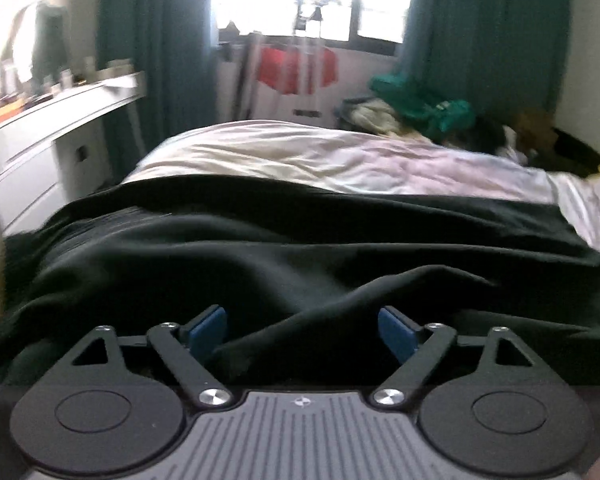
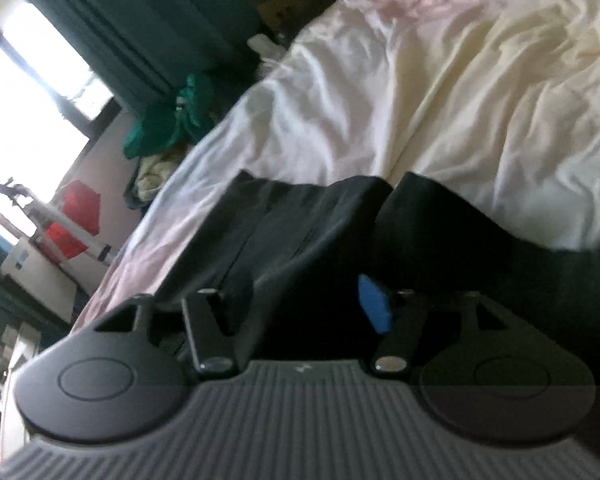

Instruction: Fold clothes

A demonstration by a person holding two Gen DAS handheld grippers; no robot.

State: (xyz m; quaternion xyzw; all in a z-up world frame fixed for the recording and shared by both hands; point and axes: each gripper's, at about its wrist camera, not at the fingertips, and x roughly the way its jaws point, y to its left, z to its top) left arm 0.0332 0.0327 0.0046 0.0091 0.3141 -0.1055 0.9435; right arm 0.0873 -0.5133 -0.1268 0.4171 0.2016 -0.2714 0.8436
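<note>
A black garment [image 1: 284, 236] lies spread and wrinkled across the near part of the bed [image 1: 300, 156]. My left gripper [image 1: 302, 330] is open, its blue pads [image 1: 208, 330] wide apart, with a raised fold of the black cloth lying between them. In the right wrist view the camera is rolled sideways. My right gripper [image 2: 300, 304] is open over the black garment [image 2: 300, 216], which bunches between the fingers and hides the left pad. Only the right blue pad [image 2: 374, 306] shows.
The bed [image 2: 460, 80] has a rumpled cream and pink cover. A white dresser [image 1: 40, 148] stands at the left. Green and mixed clothes [image 1: 420, 108] pile at the bed's far right. A drying rack with red cloth [image 1: 296, 66] stands under the window between teal curtains.
</note>
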